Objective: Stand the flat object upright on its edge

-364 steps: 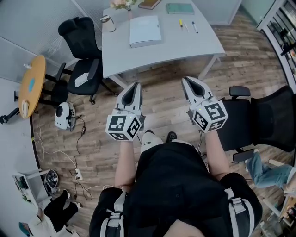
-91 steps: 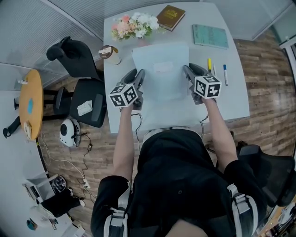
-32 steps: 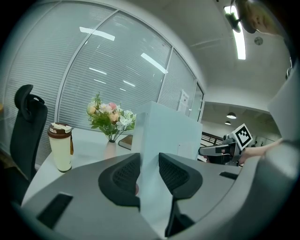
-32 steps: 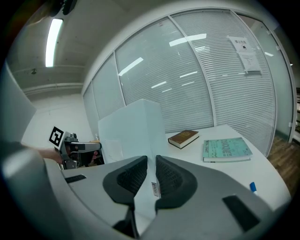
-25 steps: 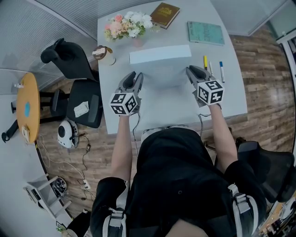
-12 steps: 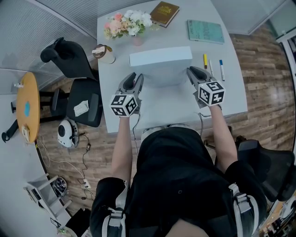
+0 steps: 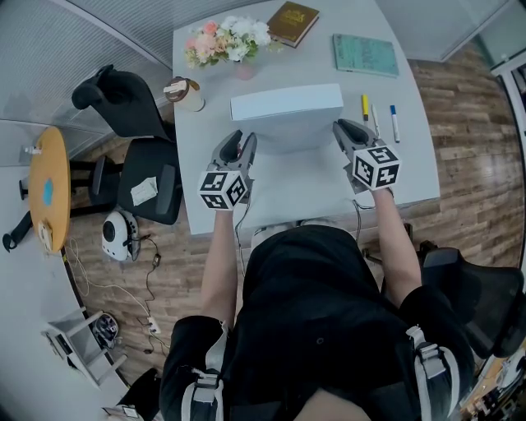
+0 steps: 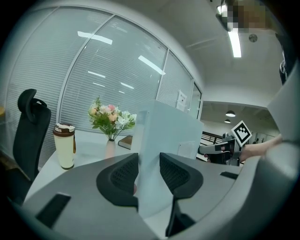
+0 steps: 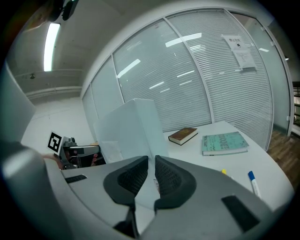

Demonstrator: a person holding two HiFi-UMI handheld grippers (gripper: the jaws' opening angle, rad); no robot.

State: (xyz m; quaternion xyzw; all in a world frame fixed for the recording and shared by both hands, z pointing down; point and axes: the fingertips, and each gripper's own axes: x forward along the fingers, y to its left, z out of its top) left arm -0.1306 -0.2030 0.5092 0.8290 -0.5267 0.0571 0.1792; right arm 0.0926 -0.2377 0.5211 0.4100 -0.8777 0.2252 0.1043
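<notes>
The flat white box (image 7: 286,103) stands upright on its long edge across the white table (image 7: 411,164). At the box's left end sits my left gripper (image 7: 244,138). In the left gripper view the box's end (image 8: 161,136) rises between the left gripper's (image 8: 149,159) jaws, which have just been opening; the pads look just off it. Near the box's right end, my right gripper (image 7: 343,127) has just been closing to a narrow gap. In the right gripper view the box (image 9: 133,126) stands beyond the right gripper (image 9: 151,161), with nothing pinched.
Behind the box are a vase of flowers (image 7: 226,41), a lidded cup (image 7: 187,94), a brown book (image 7: 293,22) and a teal book (image 7: 366,56). Two pens (image 7: 393,123) lie to the right. A black chair (image 7: 123,90) stands left of the table.
The box stays upright in place. Both grippers have drawn back slightly toward the person.
</notes>
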